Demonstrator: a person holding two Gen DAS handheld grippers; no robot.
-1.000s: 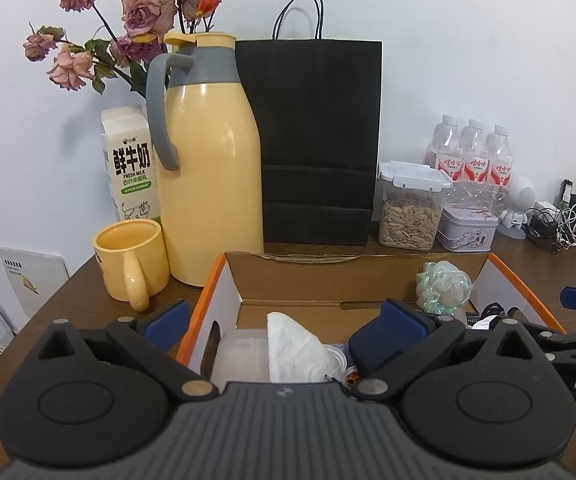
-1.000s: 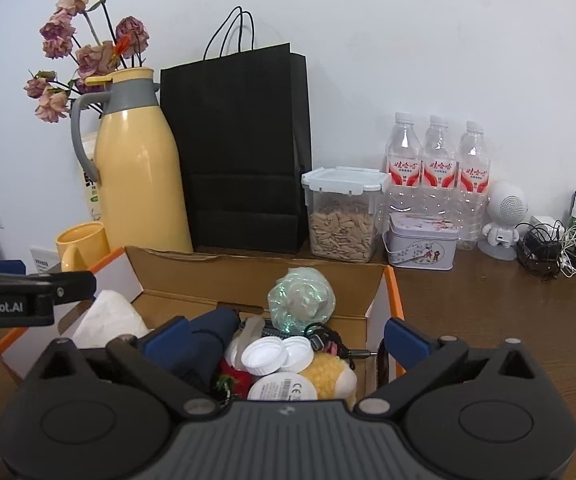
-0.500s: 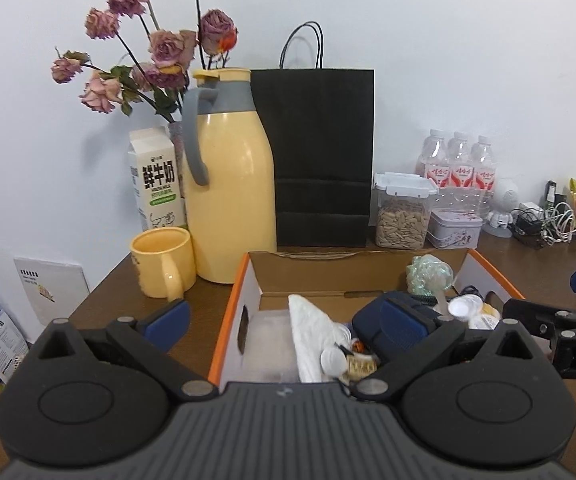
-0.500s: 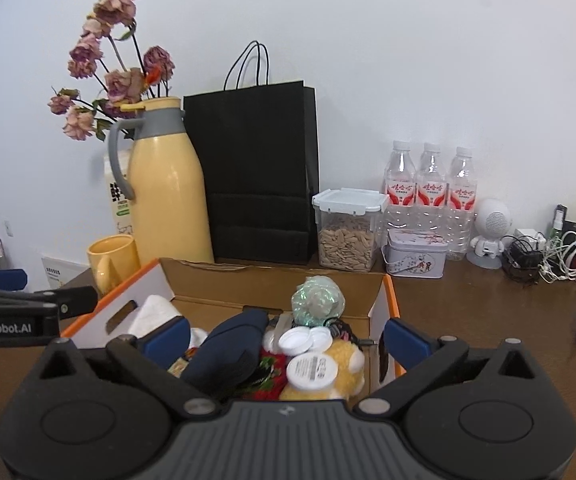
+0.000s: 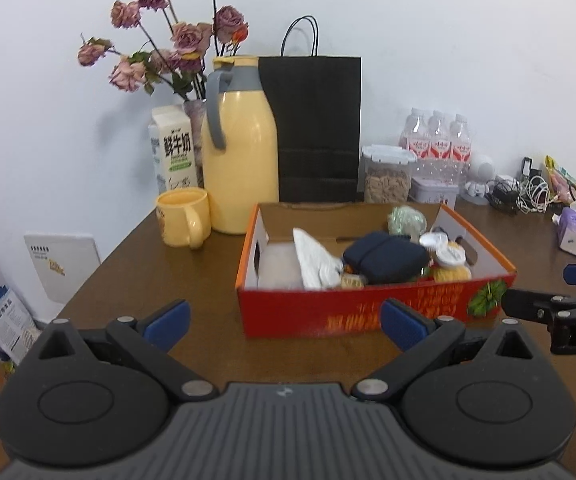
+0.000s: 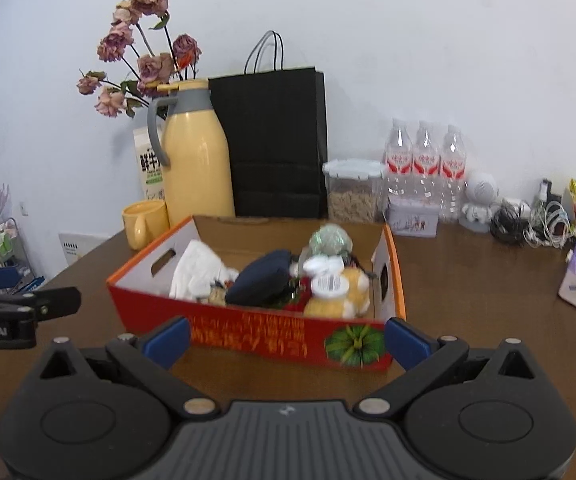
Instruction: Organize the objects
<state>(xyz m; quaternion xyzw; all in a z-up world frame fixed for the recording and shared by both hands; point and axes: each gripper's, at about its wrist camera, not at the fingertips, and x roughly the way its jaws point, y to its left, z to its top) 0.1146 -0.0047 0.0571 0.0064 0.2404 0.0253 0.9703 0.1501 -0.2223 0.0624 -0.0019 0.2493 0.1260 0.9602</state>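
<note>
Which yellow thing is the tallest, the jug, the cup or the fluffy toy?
The yellow thermos jug with the grey handle; it towers over the mug and the plush toy.

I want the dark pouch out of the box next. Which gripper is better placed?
Probably the right gripper: it is open, and the dark pouch sits almost straight ahead of it in the box. The open left gripper faces the white cloth side.

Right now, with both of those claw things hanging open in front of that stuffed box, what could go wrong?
The box is heaped: a white-lidded jar sits atop the plush toy and might roll out if bumped. The yellow mug and tall thermos stand near its left end, so a wide swing of the left gripper could knock them.
</note>
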